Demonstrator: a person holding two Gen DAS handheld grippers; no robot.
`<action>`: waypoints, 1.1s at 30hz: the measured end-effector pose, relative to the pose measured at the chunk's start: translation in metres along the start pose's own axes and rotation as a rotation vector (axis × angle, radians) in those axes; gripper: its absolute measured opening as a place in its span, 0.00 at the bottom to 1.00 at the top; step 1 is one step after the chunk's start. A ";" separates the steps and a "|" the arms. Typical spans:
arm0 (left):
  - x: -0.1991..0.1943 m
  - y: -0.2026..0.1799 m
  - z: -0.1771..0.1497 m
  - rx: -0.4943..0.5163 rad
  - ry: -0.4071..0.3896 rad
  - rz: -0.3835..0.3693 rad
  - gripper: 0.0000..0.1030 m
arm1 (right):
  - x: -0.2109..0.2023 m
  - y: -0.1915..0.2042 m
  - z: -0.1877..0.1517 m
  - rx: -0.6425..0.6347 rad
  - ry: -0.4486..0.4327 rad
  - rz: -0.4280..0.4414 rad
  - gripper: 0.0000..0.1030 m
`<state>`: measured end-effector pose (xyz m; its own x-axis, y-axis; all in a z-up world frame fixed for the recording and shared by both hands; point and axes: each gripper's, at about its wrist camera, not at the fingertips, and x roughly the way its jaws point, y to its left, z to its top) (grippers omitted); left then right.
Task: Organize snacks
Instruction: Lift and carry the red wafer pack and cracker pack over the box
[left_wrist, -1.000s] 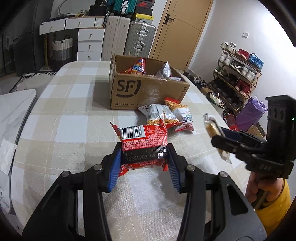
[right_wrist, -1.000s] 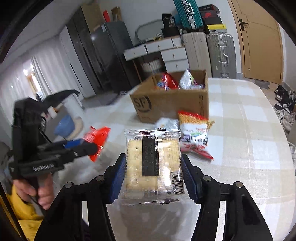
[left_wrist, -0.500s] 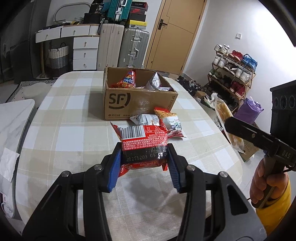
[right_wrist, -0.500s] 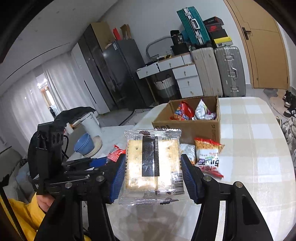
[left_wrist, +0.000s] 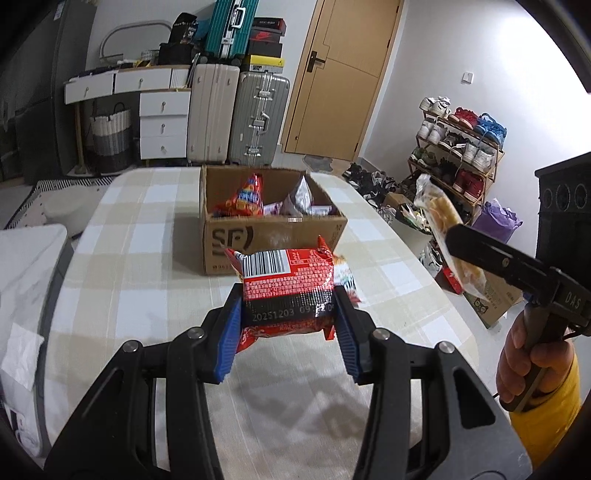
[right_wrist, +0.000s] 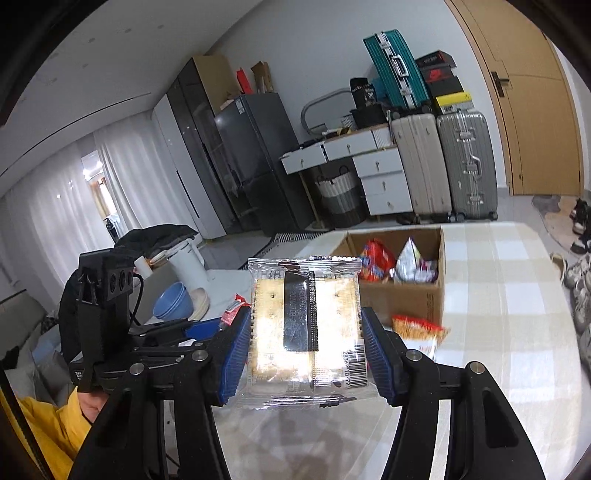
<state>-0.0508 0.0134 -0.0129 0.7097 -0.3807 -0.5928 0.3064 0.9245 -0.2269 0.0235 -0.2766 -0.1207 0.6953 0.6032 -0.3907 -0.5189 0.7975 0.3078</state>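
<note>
While both hands are holding snacks above the desk, each line below is telling one thing.
Left tool: its blue pads are pressing on both sides of a red packet, jaws narrowed onto it, barcode side facing up.
Right tool: its pads are clamping a clear cracker pack by its two edges; seen from the left wrist view, the same tool is showing at the right, gripped by a hand in a yellow sleeve.
Red packet: it is hanging off the desk, in front of the box.
Cracker pack: it is being held upright in the air, near the box's front side.
Box: a brown carton is sitting on the checked desk, open at the top, with several snack bags standing inside.
Loose snacks: an orange-and-white bag is lying on the desk just before the box, partly hidden by the held packs.
</note>
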 end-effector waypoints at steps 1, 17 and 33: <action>-0.001 0.000 0.005 0.005 -0.005 -0.003 0.42 | 0.000 0.000 0.005 -0.005 -0.010 0.001 0.57; 0.006 0.002 0.094 0.049 -0.045 -0.009 0.42 | 0.024 -0.007 0.096 -0.092 -0.075 -0.002 0.57; 0.132 0.055 0.179 -0.038 0.067 0.001 0.42 | 0.154 -0.088 0.163 -0.006 0.124 -0.083 0.57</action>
<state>0.1731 0.0100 0.0347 0.6657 -0.3789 -0.6428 0.2805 0.9254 -0.2549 0.2574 -0.2563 -0.0662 0.6691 0.5318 -0.5191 -0.4656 0.8444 0.2649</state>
